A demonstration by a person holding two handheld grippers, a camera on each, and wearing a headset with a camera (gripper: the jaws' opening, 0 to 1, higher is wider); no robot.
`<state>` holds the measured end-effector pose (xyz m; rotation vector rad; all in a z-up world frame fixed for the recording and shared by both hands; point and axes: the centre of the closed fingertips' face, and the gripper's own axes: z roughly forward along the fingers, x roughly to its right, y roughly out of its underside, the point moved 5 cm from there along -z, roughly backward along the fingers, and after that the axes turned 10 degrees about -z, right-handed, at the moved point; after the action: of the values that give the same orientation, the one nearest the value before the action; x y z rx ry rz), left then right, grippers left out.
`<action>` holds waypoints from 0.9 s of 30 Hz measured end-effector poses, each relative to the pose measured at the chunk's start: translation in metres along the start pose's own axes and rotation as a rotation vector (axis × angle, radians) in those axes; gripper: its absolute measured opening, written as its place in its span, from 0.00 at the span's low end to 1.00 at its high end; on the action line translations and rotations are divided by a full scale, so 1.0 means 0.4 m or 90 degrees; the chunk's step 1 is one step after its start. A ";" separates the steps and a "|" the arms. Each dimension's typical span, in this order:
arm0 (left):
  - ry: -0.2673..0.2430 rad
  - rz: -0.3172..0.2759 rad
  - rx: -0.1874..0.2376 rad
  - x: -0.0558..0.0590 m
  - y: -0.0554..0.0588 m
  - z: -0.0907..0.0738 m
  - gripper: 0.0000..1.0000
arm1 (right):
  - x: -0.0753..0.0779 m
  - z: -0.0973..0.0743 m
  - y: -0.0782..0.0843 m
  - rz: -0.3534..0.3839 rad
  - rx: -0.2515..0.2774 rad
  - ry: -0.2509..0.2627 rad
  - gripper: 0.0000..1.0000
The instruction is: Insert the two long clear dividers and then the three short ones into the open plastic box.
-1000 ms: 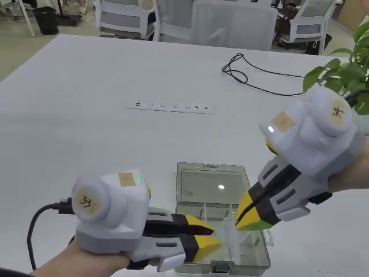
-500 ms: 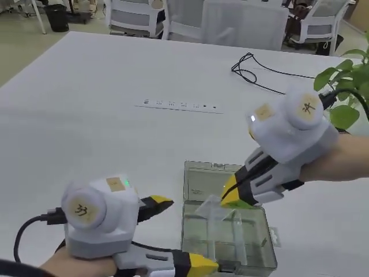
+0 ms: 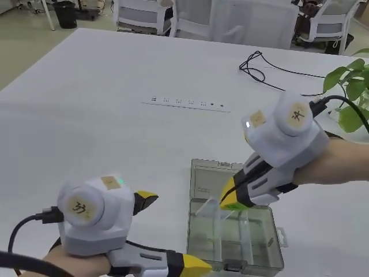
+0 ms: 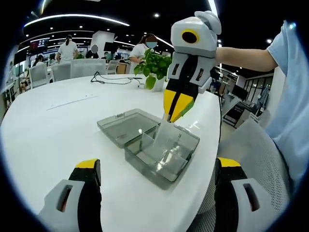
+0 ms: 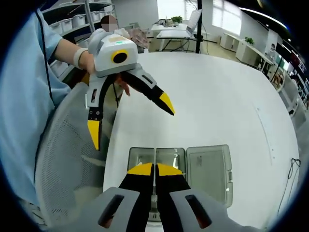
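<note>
The clear plastic box (image 3: 271, 259) lies open on the white table, its lid (image 3: 210, 176) flat behind it. My right gripper (image 3: 228, 202) is shut on a clear divider (image 3: 206, 209), which hangs tilted over the box's back left part. The left gripper view shows that divider (image 4: 166, 140) dipping into the box (image 4: 145, 159) under the right gripper (image 4: 176, 108). At least one clear divider (image 3: 245, 236) stands inside. My left gripper (image 3: 173, 232) is wide open and holds nothing, left of the box. The right gripper view has its own gripper (image 5: 154, 168) closed above the box (image 5: 205, 169).
A white power strip (image 3: 184, 104) lies mid-table. A black cable (image 3: 271, 72) curls at the back right beside a green plant (image 3: 349, 98). Chairs (image 3: 144, 14) stand past the far table edge. The box sits close to the near edge.
My left gripper has opened and drawn back to the left, off the box. The right gripper has lifted a clear divider toward the box's back left.
</note>
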<state>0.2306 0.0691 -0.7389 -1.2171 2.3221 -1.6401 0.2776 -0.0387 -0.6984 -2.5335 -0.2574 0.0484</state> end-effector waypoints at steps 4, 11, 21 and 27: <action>-0.002 -0.002 -0.001 -0.001 0.006 -0.001 1.00 | 0.001 0.007 0.005 0.000 -0.005 -0.004 0.02; 0.001 -0.009 -0.001 0.002 0.012 0.000 0.99 | 0.003 0.018 0.019 -0.004 -0.017 -0.007 0.02; 0.002 -0.013 -0.001 0.001 0.014 0.000 0.98 | 0.007 0.025 0.019 -0.008 -0.016 -0.004 0.02; 0.003 -0.017 0.002 0.003 0.014 0.000 0.97 | 0.003 0.032 0.020 -0.011 -0.024 -0.010 0.02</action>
<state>0.2266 0.0691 -0.7428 -1.2506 2.3151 -1.6550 0.2789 -0.0380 -0.7134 -2.5693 -0.2894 0.0578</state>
